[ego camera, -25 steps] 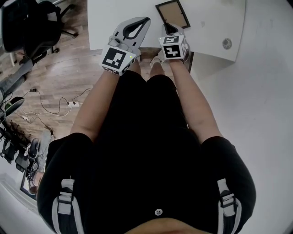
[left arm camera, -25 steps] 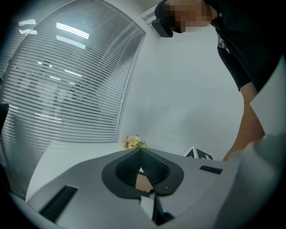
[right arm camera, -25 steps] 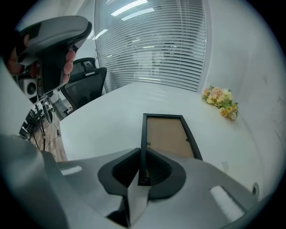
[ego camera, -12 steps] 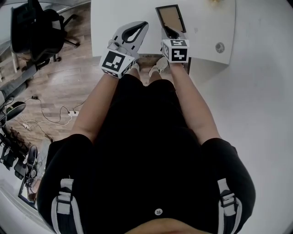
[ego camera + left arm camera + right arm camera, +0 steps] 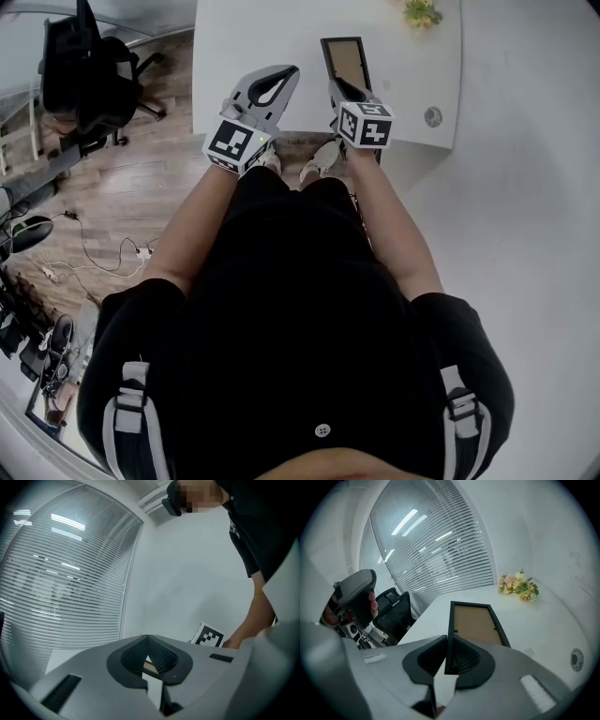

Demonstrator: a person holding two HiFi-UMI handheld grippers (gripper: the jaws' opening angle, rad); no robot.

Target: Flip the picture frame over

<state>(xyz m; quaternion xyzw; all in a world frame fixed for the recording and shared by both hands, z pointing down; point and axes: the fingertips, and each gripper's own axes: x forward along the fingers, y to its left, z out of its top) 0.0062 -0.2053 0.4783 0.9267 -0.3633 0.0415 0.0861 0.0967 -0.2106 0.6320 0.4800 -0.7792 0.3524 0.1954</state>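
The right gripper (image 5: 446, 639) is clamped on the near end of the picture frame (image 5: 474, 623), its two jaws pressed against the thin black rim at the frame's left edge. The frame shows its brown backing, bordered in black, and stretches away from the jaws across a white table (image 5: 543, 620); whether its far end touches the tabletop cannot be told. In the head view the right gripper (image 5: 339, 91) reaches over the table's near edge, with the frame (image 5: 344, 62) running lengthwise away from the person. Just to its left, the left gripper (image 5: 287, 75) is held over the same edge; in the left gripper view its jaws are closed tip to tip with nothing between them (image 5: 148, 638). A small bunch of flowers (image 5: 518, 587) lies well beyond the frame near the table's far side, and a round cable port (image 5: 576, 658) sits by the right-hand edge. A black office chair (image 5: 84, 80) stands on the wooden floor (image 5: 141, 178) to the left, before a wall of window blinds (image 5: 440, 550)
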